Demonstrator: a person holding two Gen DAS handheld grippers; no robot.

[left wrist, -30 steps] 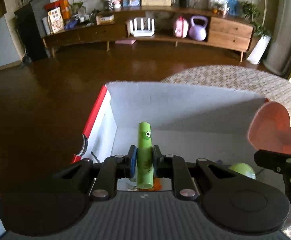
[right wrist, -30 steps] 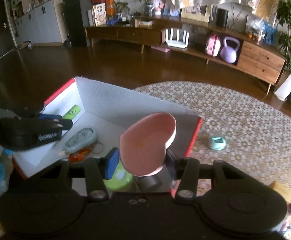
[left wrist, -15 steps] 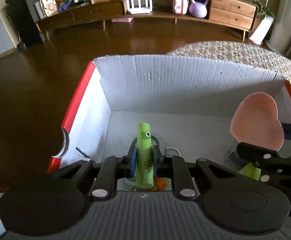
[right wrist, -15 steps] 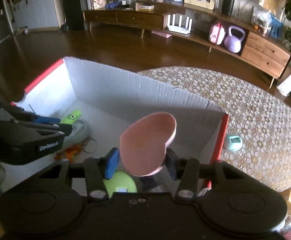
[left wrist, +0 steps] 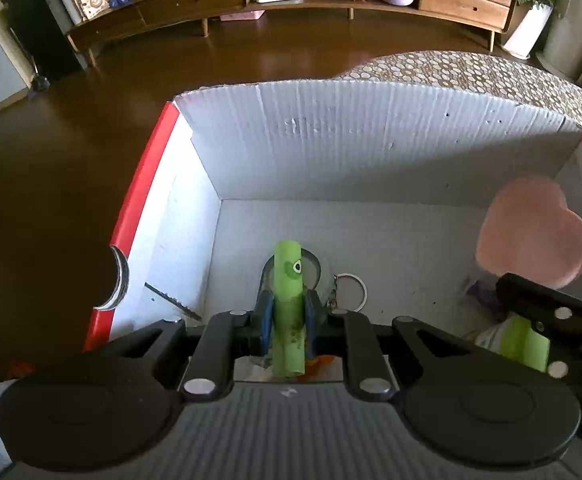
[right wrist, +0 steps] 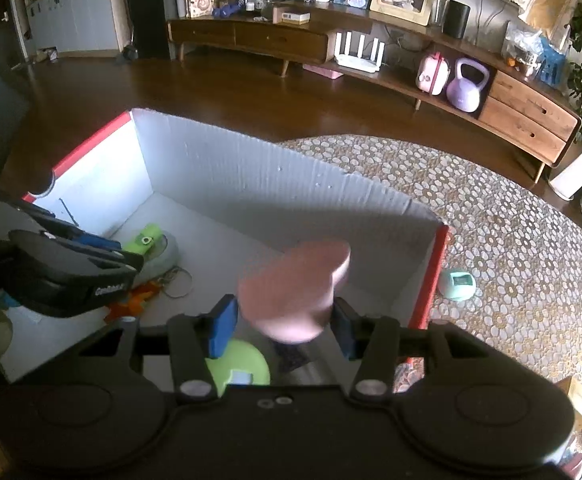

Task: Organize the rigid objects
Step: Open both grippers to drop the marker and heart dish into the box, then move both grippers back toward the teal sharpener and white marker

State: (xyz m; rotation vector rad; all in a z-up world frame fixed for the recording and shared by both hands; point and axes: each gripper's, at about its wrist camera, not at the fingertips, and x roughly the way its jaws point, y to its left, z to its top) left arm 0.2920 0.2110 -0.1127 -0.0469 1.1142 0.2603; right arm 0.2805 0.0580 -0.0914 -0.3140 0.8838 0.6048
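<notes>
White corrugated box (left wrist: 331, 152), red-edged, on patterned tablecloth (right wrist: 511, 240). Contents: pale-green gadget (right wrist: 163, 258) with key ring (left wrist: 351, 290), orange item (right wrist: 139, 294), lime round lid (right wrist: 239, 364).
My right gripper (right wrist: 283, 326): pads wide, pink heart-shaped dish (right wrist: 295, 288) blurred between them above box; cannot tell whether they pinch it.
My left gripper (left wrist: 287, 316): pads pressed on green tube (left wrist: 287, 308), upright over box, eye mark near top.
Mint gadget (right wrist: 457, 280) outside box.
Writing: partial "Gen…" on left gripper's side; rest unreadable.
</notes>
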